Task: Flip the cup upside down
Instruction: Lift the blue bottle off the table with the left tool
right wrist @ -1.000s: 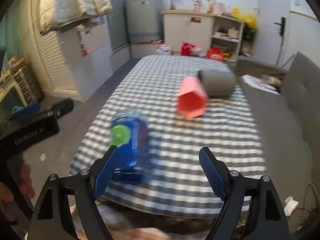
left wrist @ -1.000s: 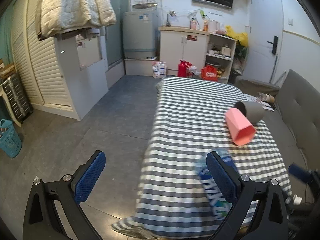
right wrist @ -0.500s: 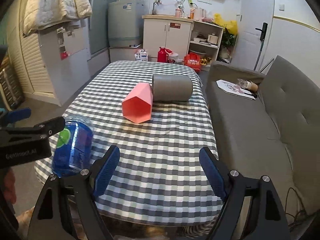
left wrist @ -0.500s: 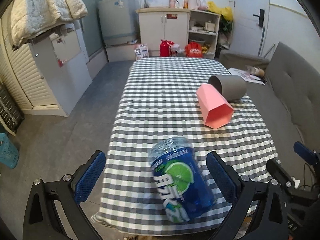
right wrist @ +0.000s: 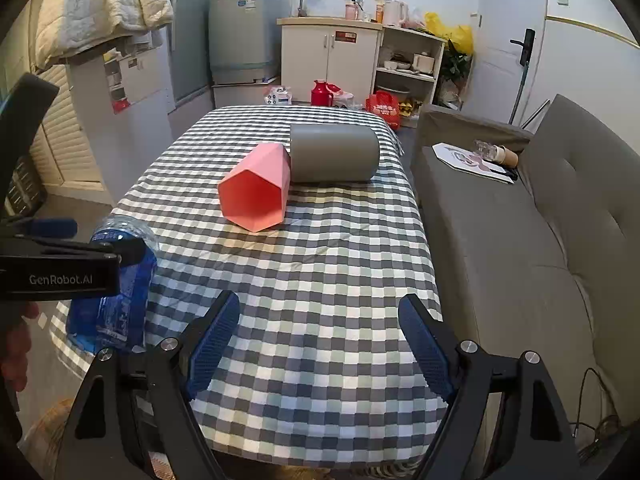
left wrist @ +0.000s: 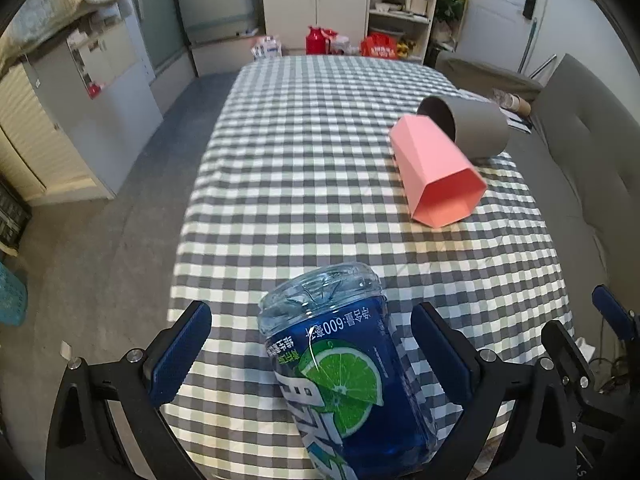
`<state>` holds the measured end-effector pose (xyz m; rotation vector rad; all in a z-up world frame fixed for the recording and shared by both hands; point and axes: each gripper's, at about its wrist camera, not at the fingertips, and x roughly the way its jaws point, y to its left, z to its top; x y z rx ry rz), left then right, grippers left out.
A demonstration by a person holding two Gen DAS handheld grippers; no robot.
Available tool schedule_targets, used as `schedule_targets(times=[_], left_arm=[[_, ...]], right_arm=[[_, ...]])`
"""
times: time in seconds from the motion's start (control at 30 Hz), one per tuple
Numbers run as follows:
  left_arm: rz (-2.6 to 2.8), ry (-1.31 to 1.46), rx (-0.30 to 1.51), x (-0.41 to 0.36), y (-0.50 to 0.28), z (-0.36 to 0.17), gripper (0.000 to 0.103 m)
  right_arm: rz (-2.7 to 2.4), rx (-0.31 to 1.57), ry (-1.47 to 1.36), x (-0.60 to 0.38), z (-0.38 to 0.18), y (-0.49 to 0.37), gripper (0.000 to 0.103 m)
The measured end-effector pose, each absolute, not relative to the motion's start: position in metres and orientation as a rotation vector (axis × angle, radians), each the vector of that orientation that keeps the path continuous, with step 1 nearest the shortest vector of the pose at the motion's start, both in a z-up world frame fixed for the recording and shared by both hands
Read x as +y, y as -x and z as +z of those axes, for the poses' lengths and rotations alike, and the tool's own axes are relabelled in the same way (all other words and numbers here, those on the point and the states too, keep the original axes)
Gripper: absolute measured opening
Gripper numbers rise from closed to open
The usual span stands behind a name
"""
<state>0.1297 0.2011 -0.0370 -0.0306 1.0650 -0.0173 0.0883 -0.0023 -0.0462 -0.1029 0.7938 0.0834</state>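
A blue clear plastic cup with a lime label stands near the front edge of the checked table. Its print reads upside down and its closed clear end faces up. My left gripper is open, with the cup between its fingers and a gap on both sides. The right wrist view shows the same cup at far left, partly behind the left gripper. My right gripper hangs open over the front of the table with nothing in it. A pink hexagonal cup and a grey cup lie on their sides, touching.
A grey sofa runs along the table's right side, with papers and a small cup on it. Open floor lies to the left. Cabinets and bags stand beyond the far end. A hand shows at the left edge.
My left gripper has swung toward the blue cup, which went from behind its right finger to between both fingers and looms larger. My right gripper has shifted right, away from the cup.
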Motion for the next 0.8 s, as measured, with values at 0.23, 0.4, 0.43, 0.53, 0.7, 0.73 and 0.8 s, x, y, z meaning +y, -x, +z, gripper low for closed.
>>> schedule_targets(times=[0.23,0.4,0.43,0.53,0.7,0.73,0.8], left_arm=[[-0.057,0.11,1.132,0.205,-0.138,-0.051,0.078],[-0.084,0.117,1.108,0.203,-0.137,-0.044,0.077],[-0.088,0.119,1.093,0.204,-0.137,-0.041,0.077],[-0.102,0.121,1.021,0.203,-0.136,-0.028,0.077],[-0.116,0.042,0.905,0.193,-0.143,-0.01,0.077],[-0.115,0.014,0.901,0.19,-0.146,-0.01,0.077],[-0.128,-0.009,0.942,0.188,-0.152,-0.016,0.077]], right_arm=[[0.096,0.805,0.077,-0.003,-0.05,-0.093,0.082],[0.09,0.802,0.061,-0.005,-0.05,-0.093,0.082],[0.089,0.801,0.062,-0.005,-0.05,-0.092,0.082],[0.091,0.793,0.064,-0.005,-0.049,-0.091,0.082],[0.087,0.784,0.054,-0.006,-0.048,-0.089,0.082],[0.087,0.785,0.053,-0.006,-0.047,-0.089,0.082],[0.084,0.786,0.051,-0.007,-0.048,-0.089,0.082]])
